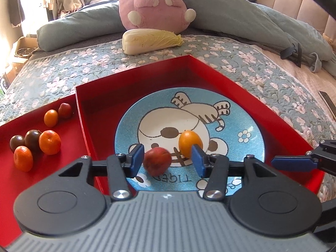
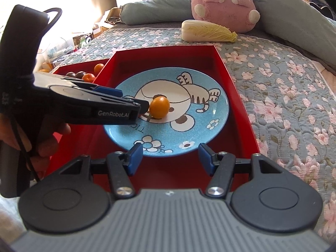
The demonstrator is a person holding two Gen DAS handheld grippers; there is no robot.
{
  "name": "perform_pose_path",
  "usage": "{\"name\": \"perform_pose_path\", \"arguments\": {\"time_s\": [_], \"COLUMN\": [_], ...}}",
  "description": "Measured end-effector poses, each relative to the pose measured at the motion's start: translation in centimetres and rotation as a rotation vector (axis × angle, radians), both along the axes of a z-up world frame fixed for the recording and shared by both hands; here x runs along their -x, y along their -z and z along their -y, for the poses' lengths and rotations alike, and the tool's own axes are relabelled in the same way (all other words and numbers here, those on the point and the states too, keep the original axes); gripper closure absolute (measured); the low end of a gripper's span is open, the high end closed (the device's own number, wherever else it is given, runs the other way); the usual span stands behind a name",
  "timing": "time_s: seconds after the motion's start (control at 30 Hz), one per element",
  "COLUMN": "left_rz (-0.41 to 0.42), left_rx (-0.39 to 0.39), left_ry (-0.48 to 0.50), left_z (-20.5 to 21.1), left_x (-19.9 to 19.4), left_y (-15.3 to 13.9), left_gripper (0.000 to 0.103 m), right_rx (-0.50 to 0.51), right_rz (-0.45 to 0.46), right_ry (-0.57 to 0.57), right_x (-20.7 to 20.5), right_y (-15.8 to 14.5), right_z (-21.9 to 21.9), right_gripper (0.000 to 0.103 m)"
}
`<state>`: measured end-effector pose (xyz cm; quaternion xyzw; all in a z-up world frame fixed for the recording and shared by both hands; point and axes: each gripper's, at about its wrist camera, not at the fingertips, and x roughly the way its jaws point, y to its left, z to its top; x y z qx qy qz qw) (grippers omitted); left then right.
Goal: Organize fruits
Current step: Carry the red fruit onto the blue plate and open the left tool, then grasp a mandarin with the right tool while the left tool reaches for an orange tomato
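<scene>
A blue tiger plate (image 1: 241, 124) lies in a red box (image 1: 189, 63). On it are a red fruit (image 1: 157, 161) and a yellow-orange fruit (image 1: 190, 143). My left gripper (image 1: 168, 159) is open, its jaws either side of the red fruit without closing on it. In the right wrist view the plate (image 2: 199, 109) holds the orange fruit (image 2: 159, 107), with the left gripper's body (image 2: 94, 105) hiding the red one. My right gripper (image 2: 168, 157) is open and empty over the plate's near rim. A red lid (image 1: 69, 147) on the left holds several small fruits (image 1: 49, 142).
The box sits on a floral quilt (image 1: 262, 77). A napa cabbage (image 1: 151, 41) lies behind the box, with a pink plush toy (image 1: 155, 6) and grey-blue pillows (image 1: 241, 14) beyond. A dark flat object (image 1: 327, 103) lies at the right edge.
</scene>
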<state>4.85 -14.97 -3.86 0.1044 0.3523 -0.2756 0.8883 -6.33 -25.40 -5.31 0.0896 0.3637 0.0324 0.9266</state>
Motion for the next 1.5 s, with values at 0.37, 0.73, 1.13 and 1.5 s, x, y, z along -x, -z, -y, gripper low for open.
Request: {"name": "perform_pose_path", "arguments": {"time_s": [0.37, 0.73, 1.13, 1.5], "left_rz": [0.024, 0.041, 0.06, 0.024], "left_rx": [0.042, 0.077, 0.035, -0.01], "left_ry": [-0.012, -0.083, -0.218, -0.402], "left_z": [-1.9, -6.5, -14.2, -22.6], "left_x": [1.1, 1.8, 0.2, -4.0], "left_y": [-2.0, -4.0, -4.9, -3.8], "left_gripper": [0.047, 0.046, 0.044, 0.044], "right_rx": [0.017, 0.023, 0.005, 0.028], "right_rz": [0.019, 0.065, 0.113, 0.166], "right_ry": [-0.013, -0.05, -0.17, -0.27], "right_x": [0.3, -0.3, -3.1, -8.4], "right_y": [-1.1, -3.0, -4.8, -6.1], "right_z": [-0.9, -3.3, -8.8, -12.1], "right_gripper": [0.042, 0.042, 0.042, 0.042]}}
